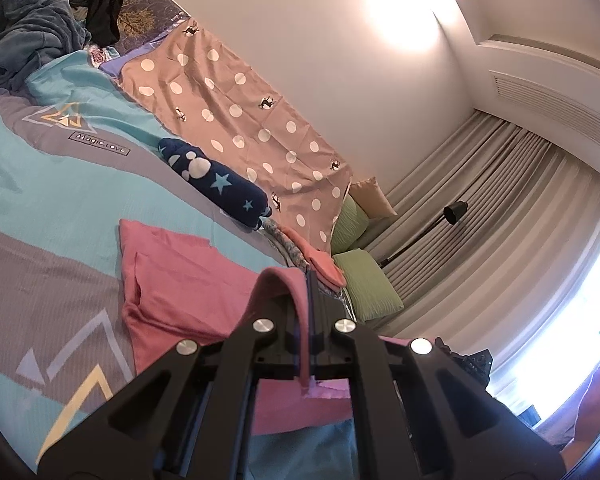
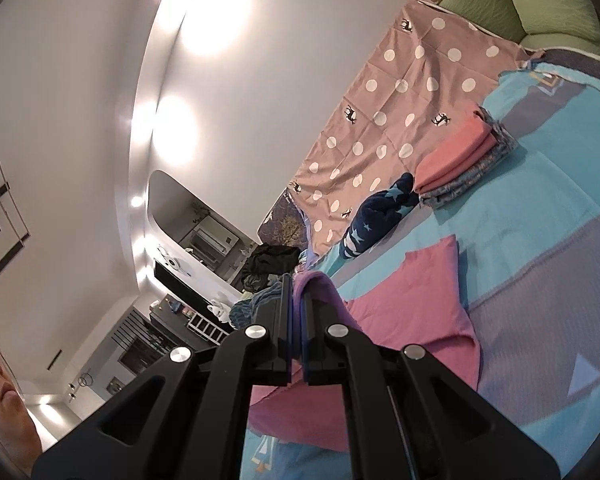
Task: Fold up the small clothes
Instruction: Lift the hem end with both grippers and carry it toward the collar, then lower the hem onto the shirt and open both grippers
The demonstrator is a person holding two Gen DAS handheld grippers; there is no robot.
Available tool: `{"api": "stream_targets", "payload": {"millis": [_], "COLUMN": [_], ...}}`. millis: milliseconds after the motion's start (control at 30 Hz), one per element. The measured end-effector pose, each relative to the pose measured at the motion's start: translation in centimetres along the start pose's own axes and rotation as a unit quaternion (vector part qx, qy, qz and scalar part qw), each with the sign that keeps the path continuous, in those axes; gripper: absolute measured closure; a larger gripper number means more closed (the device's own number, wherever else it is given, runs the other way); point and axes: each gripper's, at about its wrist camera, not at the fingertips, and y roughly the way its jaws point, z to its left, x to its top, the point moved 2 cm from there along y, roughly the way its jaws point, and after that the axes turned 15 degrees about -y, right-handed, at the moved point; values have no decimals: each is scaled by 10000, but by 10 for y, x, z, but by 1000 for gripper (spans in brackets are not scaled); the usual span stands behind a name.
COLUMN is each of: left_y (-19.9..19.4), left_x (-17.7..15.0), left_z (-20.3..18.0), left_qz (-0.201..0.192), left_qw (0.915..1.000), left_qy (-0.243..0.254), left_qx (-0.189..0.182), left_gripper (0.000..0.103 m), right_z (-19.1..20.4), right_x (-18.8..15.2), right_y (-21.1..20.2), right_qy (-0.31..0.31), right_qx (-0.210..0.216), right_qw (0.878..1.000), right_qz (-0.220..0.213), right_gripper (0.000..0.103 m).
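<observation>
A pink garment (image 1: pixel 172 276) lies spread on the blue and grey bedcover (image 1: pixel 40 208). My left gripper (image 1: pixel 310 280) is shut on one edge of it, and the cloth drapes over the left finger. In the right wrist view the same pink garment (image 2: pixel 412 304) stretches across the bed, with my right gripper (image 2: pixel 294 284) shut on another edge; the cloth folds over its right finger. A stack of folded clothes (image 2: pixel 460 152) topped with a salmon piece rests further back; its end shows as folded clothes (image 1: pixel 324 264) just past my left fingertips.
A navy star-patterned roll (image 1: pixel 216 180) lies beside a pink dotted sheet (image 1: pixel 236 108) along the wall. A heap of dark clothes (image 1: pixel 48 20) sits at the bed's far end. Green pillows (image 1: pixel 364 280), a black lamp (image 1: pixel 454 212) and curtains stand by the window. A person's face edges the right wrist view.
</observation>
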Motion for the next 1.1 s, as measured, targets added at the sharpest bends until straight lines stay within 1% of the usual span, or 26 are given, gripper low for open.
{"api": "stream_targets", "payload": {"millis": [267,467,600,667,733,767,800,867,900,967,1033,1100], "left_y": [30,69,96,112,135,146,158,176,183,190,190,189], "left_x": [25,51,73,84,97,103,108,116,118,118,113,109], "left_z": [2,15,29,39,56,65,77,101,112,127,132,134], "left_qz": [38,130,163,195,312,360,338,337,337,351,351,356], "left_qw": [10000,9995,9988,9983,9969,9960,9943,9906,9887,9864,9866,9854], "left_qy": [48,-9,-135,-189,-334,-409,-491,-629,-739,-882,-772,-571], "left_qx": [61,294,432,521,644,713,884,1165,1259,1339,1393,1564], "left_gripper": [101,101,101,101,100,96,88,87,87,87,85,72], "right_z": [-18,-41,-62,-74,-93,-103,-112,-130,-140,-147,-147,-144], "right_x": [19,29,37,39,38,35,31,21,14,5,4,6], "right_y": [39,83,121,140,165,177,186,202,210,213,210,205], "right_qy": [-77,-95,-123,-107,-49,-36,4,187,332,370,104,-148], "right_qx": [-62,-189,-405,-570,-844,-1029,-1187,-1379,-1401,-1437,-1560,-1667], "right_qw": [9999,9992,9971,9952,9913,9882,9851,9790,9757,9728,9698,9667], "right_qz": [116,350,636,791,1009,1138,1242,1487,1653,1781,1873,1936], "right_gripper": [100,100,100,100,100,100,97,96,91,83,81,75]}}
